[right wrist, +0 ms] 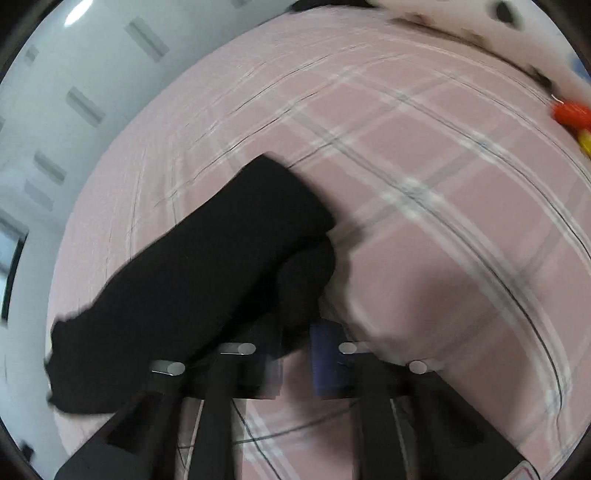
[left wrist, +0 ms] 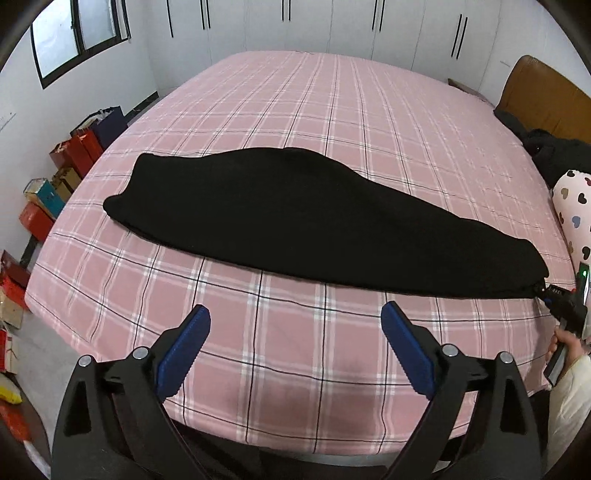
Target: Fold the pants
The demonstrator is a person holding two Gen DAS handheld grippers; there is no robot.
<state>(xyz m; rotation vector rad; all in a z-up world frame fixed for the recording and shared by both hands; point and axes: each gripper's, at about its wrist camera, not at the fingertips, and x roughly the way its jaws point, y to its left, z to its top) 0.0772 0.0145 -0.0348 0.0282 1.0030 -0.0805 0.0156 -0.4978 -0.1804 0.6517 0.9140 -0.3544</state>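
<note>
The black pants (left wrist: 295,221) lie folded lengthwise across the pink plaid bed (left wrist: 295,110), stretched from the left to the right edge. My left gripper (left wrist: 295,325) is open and empty, hovering over the sheet just in front of the pants. My right gripper (left wrist: 546,295) shows at the far right, shut on the right end of the pants. In the blurred right wrist view the pants (right wrist: 207,273) bunch up at my right gripper (right wrist: 295,347), whose blue pads (right wrist: 325,354) pinch the cloth.
A heart-print pillow (left wrist: 572,206) and dark clothes (left wrist: 554,147) lie at the headboard (left wrist: 539,96) on the right. Boxes and bags (left wrist: 62,170) line the floor to the left. White wardrobes (left wrist: 332,26) stand behind the bed. An orange object (right wrist: 570,112) sits at the right.
</note>
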